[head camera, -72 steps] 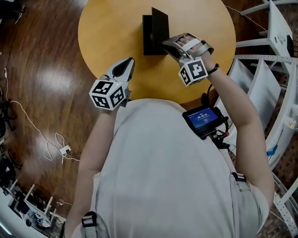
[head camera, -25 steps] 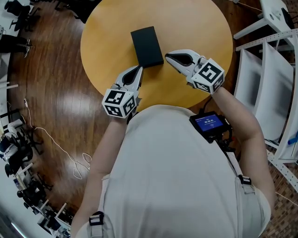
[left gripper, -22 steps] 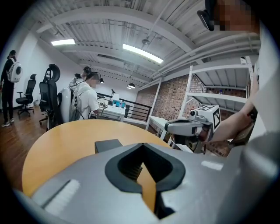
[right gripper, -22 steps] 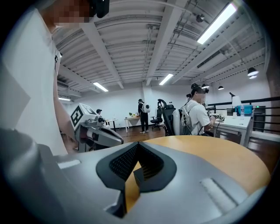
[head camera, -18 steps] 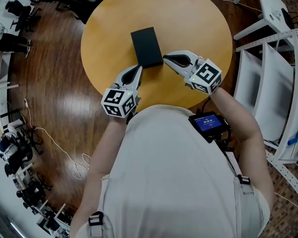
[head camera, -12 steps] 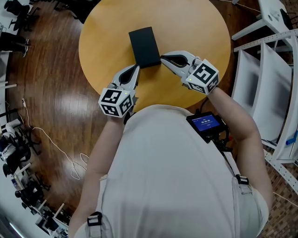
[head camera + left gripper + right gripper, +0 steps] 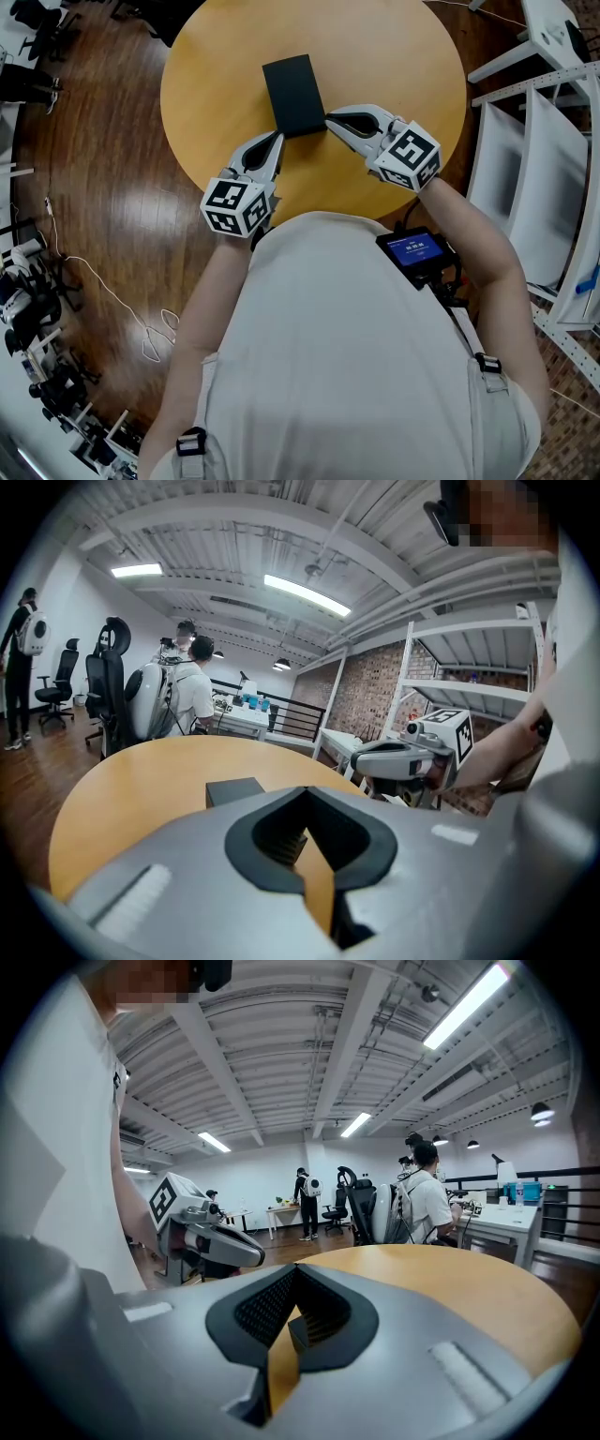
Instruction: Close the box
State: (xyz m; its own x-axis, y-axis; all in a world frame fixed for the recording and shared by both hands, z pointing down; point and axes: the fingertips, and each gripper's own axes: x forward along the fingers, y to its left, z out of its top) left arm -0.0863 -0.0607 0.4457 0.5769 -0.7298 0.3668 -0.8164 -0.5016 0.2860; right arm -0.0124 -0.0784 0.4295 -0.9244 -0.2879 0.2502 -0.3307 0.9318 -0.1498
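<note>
A black box point(image 7: 293, 95) lies flat with its lid down on the round wooden table point(image 7: 394, 56); its top shows in the left gripper view point(image 7: 232, 790). My left gripper point(image 7: 277, 141) rests shut just below the box's near left corner, with nothing between its jaws. My right gripper point(image 7: 330, 119) is shut too, its tip at the box's near right edge; whether it touches the box I cannot tell. Each gripper appears in the other's view: the right gripper point(image 7: 405, 759) and the left gripper point(image 7: 214, 1238).
White shelving frames point(image 7: 539, 141) stand right of the table. A small screen device point(image 7: 415, 251) hangs at my waist. Cables point(image 7: 155, 342) lie on the dark wood floor. People and office chairs point(image 7: 108, 696) are behind the table.
Over the earlier frames the box's upright lid came down flat. In the last second my right gripper has edged left toward the box's near right edge; the left one has barely shifted.
</note>
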